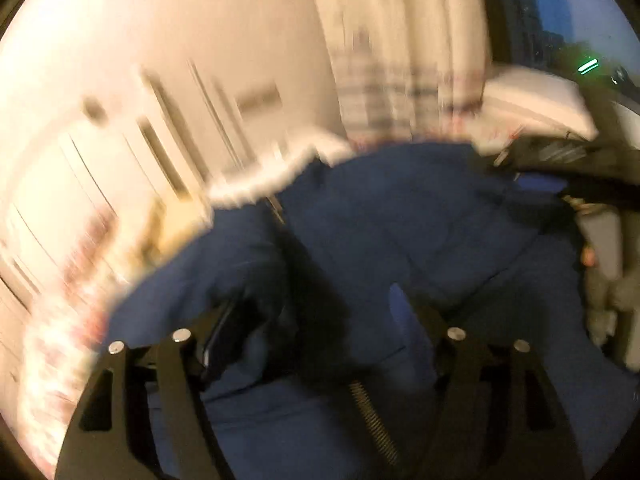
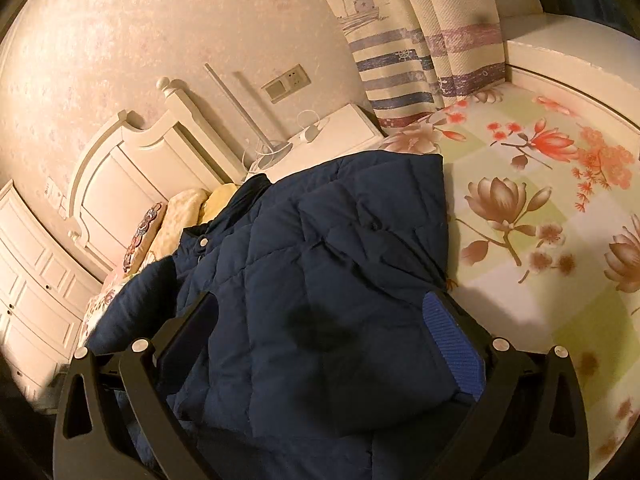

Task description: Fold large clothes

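Note:
A navy quilted jacket (image 2: 340, 240) lies spread on the flowered bed sheet (image 2: 540, 208), collar towards the headboard. My right gripper (image 2: 320, 332) hovers over its near part with jaws wide apart, the blue-padded finger (image 2: 452, 340) at the jacket's right edge; the pads do not press the cloth. The left wrist view is smeared by motion. There my left gripper (image 1: 316, 312) stands open above the same jacket (image 1: 400, 220), nothing pinched between its fingers. A dark blurred device with a hand (image 1: 588, 256) shows at that view's right edge.
A white headboard (image 2: 120, 176) and pillows (image 2: 184, 208) stand at the left. A white nightstand (image 2: 344, 128) with a cable sits behind the jacket. A striped curtain (image 2: 400, 60) hangs at the back, and white drawers (image 2: 32, 280) line the far left.

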